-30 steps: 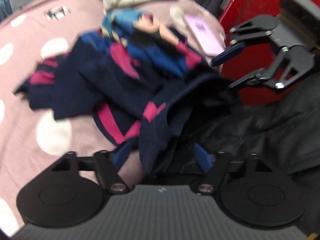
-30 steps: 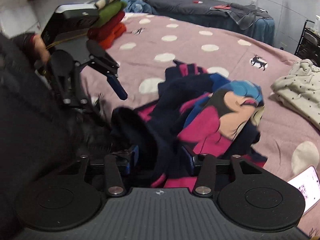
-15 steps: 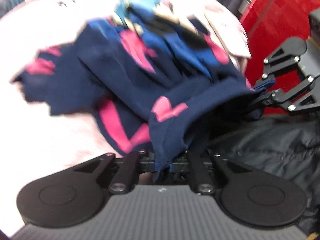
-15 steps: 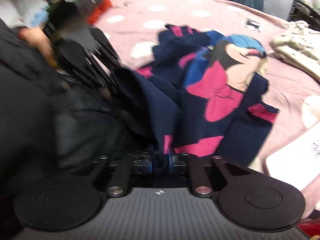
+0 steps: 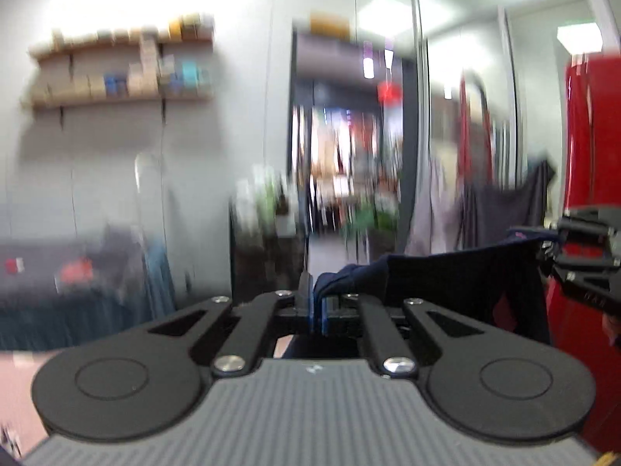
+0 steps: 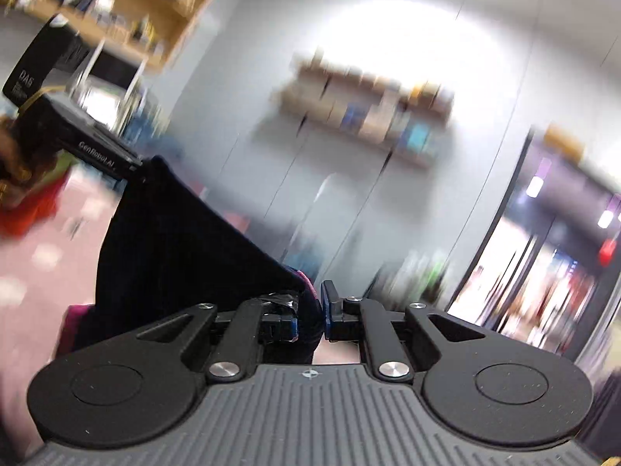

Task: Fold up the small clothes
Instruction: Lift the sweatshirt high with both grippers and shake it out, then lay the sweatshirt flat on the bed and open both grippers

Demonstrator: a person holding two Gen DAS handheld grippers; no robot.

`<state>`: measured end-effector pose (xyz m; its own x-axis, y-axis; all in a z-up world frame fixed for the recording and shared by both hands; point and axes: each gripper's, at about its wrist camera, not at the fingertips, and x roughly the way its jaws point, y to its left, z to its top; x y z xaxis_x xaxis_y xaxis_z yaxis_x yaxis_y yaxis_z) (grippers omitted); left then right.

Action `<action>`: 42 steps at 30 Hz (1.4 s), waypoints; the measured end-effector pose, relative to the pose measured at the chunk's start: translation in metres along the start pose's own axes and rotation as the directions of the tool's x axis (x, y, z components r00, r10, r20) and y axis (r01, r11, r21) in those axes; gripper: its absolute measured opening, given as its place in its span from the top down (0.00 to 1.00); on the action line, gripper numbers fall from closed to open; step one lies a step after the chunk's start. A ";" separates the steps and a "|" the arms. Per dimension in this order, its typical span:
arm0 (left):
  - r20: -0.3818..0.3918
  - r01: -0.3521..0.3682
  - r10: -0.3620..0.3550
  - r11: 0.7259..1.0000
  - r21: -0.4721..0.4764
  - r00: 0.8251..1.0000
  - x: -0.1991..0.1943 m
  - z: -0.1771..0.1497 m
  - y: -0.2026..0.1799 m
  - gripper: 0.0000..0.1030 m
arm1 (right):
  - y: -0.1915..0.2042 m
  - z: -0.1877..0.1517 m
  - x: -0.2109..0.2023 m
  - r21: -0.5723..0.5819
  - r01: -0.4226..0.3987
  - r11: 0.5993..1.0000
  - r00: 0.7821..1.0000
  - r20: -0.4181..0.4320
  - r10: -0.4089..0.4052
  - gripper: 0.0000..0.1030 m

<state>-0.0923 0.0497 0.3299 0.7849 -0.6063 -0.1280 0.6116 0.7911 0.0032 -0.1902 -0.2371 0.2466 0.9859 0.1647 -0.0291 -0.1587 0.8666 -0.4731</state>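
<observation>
A navy garment with pink patches (image 5: 458, 279) hangs stretched in the air between my two grippers. My left gripper (image 5: 315, 303) is shut on one edge of it, and the cloth runs right to the other gripper (image 5: 582, 256) at the frame's right edge. In the right wrist view my right gripper (image 6: 310, 310) is shut on the navy garment (image 6: 167, 240), which stretches up and left to the left gripper (image 6: 89, 147). Both views point up at the room and are blurred.
A pink polka-dot bed (image 6: 42, 256) shows low at the left, with a red and green stack of clothes (image 6: 31, 206) on it. A red cabinet (image 5: 594, 136) stands at the right. Wall shelves (image 5: 116, 73) and a glass doorway (image 5: 349, 147) lie ahead.
Both grippers have closed on the garment and lifted it off the bed. The cameras have swung up from the bed to the walls, and the cloth is now pulled taut between them.
</observation>
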 end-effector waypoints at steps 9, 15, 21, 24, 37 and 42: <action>0.450 -0.126 0.040 0.979 0.163 0.892 -0.105 0.127 -0.069 0.96 | -0.054 0.096 -0.035 -0.019 0.150 0.989 0.877 0.464 -0.124 0.82; 0.589 -0.295 0.107 0.926 0.234 0.801 -0.126 0.176 -0.124 0.96 | -0.090 0.141 -0.043 0.020 0.106 0.994 0.803 0.589 -0.097 0.82; 0.416 -0.385 0.267 0.893 0.231 0.869 -0.046 0.165 -0.095 0.96 | -0.099 0.133 0.056 0.037 0.007 0.999 0.898 0.439 -0.022 0.82; 0.232 -0.420 0.372 0.883 0.210 0.899 0.026 0.130 -0.045 0.96 | -0.078 0.103 0.133 0.038 -0.055 0.998 0.958 0.285 0.042 0.82; -0.613 -0.534 0.513 0.828 0.169 0.601 0.224 -0.170 0.152 0.42 | 0.091 -0.108 0.365 0.307 0.022 0.951 0.833 -0.532 0.152 0.43; -0.675 -0.527 0.339 0.846 -0.087 0.655 0.160 -0.228 0.160 0.22 | 0.100 -0.149 0.297 0.422 -0.048 0.905 0.804 -0.522 0.286 0.31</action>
<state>0.1087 0.0972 0.0841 0.6549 -0.0745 -0.7520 0.0952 0.9953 -0.0157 0.0951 -0.1719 0.0598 0.7745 0.1345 -0.6182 -0.2134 0.9754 -0.0552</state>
